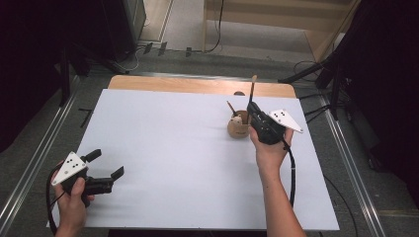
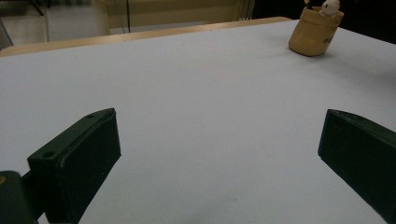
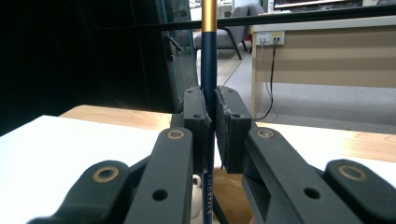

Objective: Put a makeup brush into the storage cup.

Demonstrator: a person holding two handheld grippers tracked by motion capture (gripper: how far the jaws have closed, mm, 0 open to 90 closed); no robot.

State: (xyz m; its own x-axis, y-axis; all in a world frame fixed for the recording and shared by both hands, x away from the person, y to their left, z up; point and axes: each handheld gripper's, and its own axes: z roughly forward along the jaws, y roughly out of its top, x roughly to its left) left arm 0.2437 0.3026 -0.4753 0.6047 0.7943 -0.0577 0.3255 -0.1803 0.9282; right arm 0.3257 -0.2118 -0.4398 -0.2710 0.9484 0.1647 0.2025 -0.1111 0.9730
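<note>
A small tan holder cup (image 1: 238,126) stands on the white table (image 1: 173,143) at the right; it holds a white figure and a stick (image 1: 230,107). My right gripper (image 1: 252,109) is right beside the cup, shut on a dark blue pencil (image 3: 208,79) with a gold band; the pencil stands upright, its lower end down by the cup (image 3: 233,196). Its top end (image 1: 253,85) rises above the gripper. My left gripper (image 1: 106,164) rests low at the near left of the table, open, with nothing between its jaws. The left gripper view has the cup (image 2: 315,32) far off at upper right.
A strip of wooden tabletop (image 1: 197,85) runs beyond the white sheet at the back. Metal rails (image 1: 346,148) flank the table. Cables and stand legs (image 1: 316,74) lie on the floor behind.
</note>
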